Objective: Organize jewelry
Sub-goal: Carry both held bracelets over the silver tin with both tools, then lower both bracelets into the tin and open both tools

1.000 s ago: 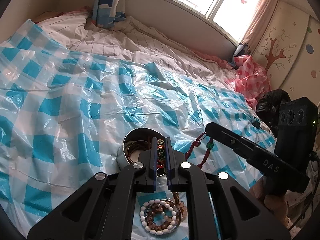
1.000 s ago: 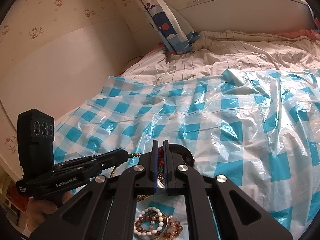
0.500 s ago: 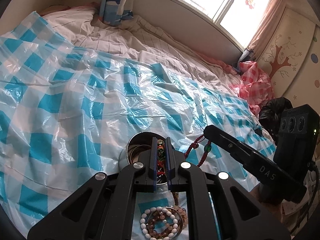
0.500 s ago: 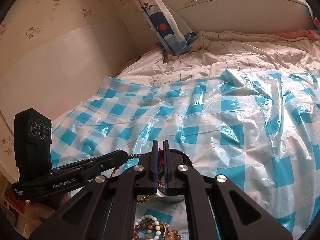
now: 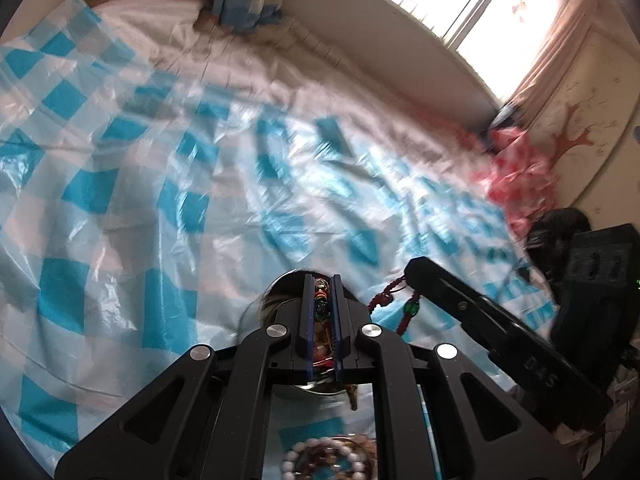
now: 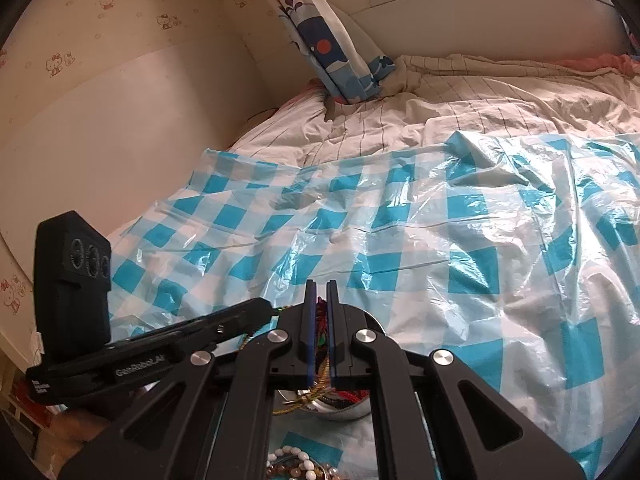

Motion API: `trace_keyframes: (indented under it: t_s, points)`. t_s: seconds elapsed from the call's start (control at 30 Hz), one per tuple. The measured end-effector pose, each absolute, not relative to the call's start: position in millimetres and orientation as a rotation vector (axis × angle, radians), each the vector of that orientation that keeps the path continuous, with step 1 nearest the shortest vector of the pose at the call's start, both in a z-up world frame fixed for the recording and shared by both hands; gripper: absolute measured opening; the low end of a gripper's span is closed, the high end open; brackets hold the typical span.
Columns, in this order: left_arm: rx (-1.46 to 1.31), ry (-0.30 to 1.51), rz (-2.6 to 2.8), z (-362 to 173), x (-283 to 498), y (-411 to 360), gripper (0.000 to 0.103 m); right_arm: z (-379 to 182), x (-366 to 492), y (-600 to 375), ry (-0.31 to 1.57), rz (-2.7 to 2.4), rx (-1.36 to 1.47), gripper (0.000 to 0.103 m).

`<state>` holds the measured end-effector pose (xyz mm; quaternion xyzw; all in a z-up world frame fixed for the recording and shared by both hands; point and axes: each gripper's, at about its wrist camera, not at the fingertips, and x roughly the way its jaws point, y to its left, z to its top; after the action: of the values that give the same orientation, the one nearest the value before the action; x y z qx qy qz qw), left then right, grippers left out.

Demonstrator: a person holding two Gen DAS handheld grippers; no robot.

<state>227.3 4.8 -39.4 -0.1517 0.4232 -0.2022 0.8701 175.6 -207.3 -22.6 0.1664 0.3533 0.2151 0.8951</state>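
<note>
**Both grippers pinching a bead strand over the bowl**

Left gripper (image 5: pixel 321 296): jaws nearly together, clamped on a multicolour bead strand (image 5: pixel 321 307) w/ dark, red and green beads showing in the slit. Right gripper (image 6: pixel 319 300): jaws likewise close together, w/ red and green cord between them; looks clamped on the same strand, tho I can't confirm it's one piece.

Key relation: metal bowl (image 5: pixel 276 300) sits directly beneath and just ahead of both grippers' tips, at 12 o'clock in each wrist view. In the right view its rim (image 6: pixel 340 410) shows below the jaws, w/ gold chain and red cord inside. Strand's long axis runs roughly across from one gripper to the other; a red cord w/ a green bead (image 5: pixel 409 309) hangs at approx 3 o'clock of the left tips, off the right gripper's finger. Both are about equally near the bowl.

Pose: both grippers angled forward and down over the checked plastic sheet (image 6: pixel 460 248) on the bed, converging from opposite sides. Left view is motion-blurred.

White and brown bead bracelets (image 6: pixel 296 462) lie on the sheet at 6 o'clock, nearer the person, not yet in the bowl.

Judgement: next is probably lowering and releasing the strand into the bowl; dangling tail could catch the rim.
</note>
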Motion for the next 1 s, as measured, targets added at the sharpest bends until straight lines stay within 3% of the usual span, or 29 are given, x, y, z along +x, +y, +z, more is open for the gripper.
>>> trace_keyframes:
  t_s: [0.13,0.6,0.67,0.8,0.87,1.0]
  points:
    - [-0.259,0.961,-0.351,-54.6,236.2,-0.1,0.007,-55.3,190.1,-194.7,0.908,0.365,0.244,0.006]
    - [-0.263,0.927,-0.303,-45.8,227.4,13.6,0.009,-51.8,187.5,-202.9,0.916,0.355,0.264,0.006]
    - [-0.258,0.925,-0.297,-45.2,226.7,14.2,0.010,-60.4,190.6,-197.7,0.968,0.371,0.249,0.013]
    - [-0.234,0.935,-0.268,-46.3,227.6,13.2,0.013,-64.7,188.0,-182.1,0.982,0.407,0.191,0.016]
    - [-0.245,0.937,-0.265,-46.0,228.0,15.8,0.014,-63.9,185.5,-176.8,0.973,0.394,0.145,0.025]
    - [-0.238,0.929,-0.251,-43.6,226.5,19.3,0.019,-61.0,187.0,-192.6,0.954,0.357,0.195,0.025]
